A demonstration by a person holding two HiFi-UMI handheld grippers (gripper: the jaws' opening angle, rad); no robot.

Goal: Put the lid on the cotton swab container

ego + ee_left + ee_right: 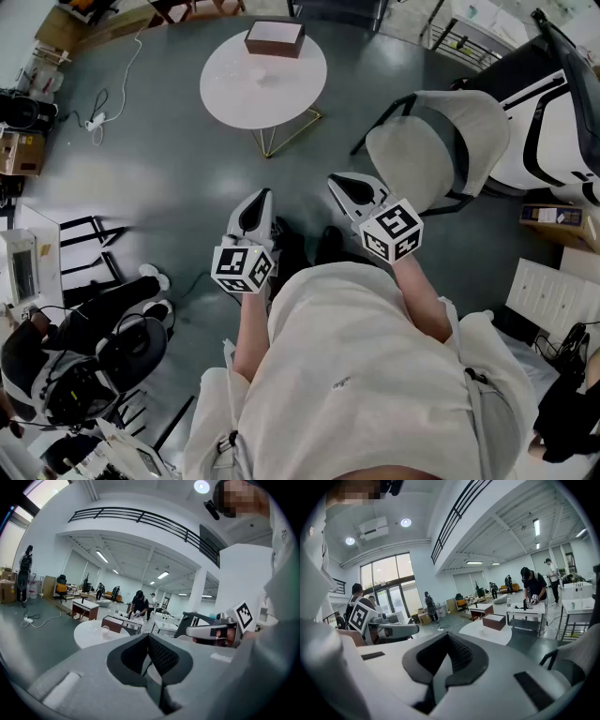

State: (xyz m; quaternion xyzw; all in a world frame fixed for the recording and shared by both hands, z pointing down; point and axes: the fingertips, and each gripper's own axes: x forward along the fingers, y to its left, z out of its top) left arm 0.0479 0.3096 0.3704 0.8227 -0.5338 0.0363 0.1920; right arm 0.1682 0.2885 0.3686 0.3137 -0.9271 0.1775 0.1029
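Note:
A round white table stands some way ahead of me on the grey floor. A small clear container sits on it beside a brown box, and some small pale bits lie near it; I cannot make out a lid. My left gripper and right gripper are held side by side at waist height, well short of the table. Both point slightly downward. In the left gripper view the left gripper's jaws meet with nothing between them. The right gripper looks the same in its own view.
A beige chair with black legs stands close on the right. A power strip and cable lie on the floor at the left. Equipment and another person's shoes crowd the lower left. Several people work at far tables.

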